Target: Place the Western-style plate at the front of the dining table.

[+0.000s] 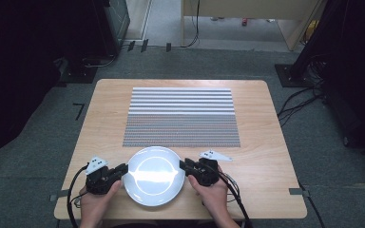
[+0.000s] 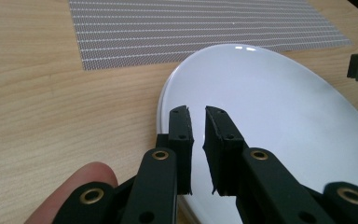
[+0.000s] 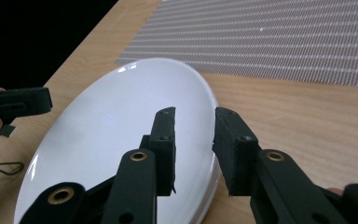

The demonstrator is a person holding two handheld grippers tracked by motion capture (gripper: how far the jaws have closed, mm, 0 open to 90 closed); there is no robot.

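One white plate (image 1: 153, 175), one striped mat (image 1: 181, 116), two tools, left (image 2: 196, 122) and right (image 3: 193, 122), both released

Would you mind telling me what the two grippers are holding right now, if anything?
Nothing is held: both the left gripper and the right gripper have open jaws at the white plate's rim.

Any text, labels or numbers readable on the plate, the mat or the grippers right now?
None readable.
White plate: plain, only glare.
Striped placemat: woven stripes, no lettering.
Left gripper and right gripper: black jaws and brass rivets, no marks legible.
Wooden table: bare grain.
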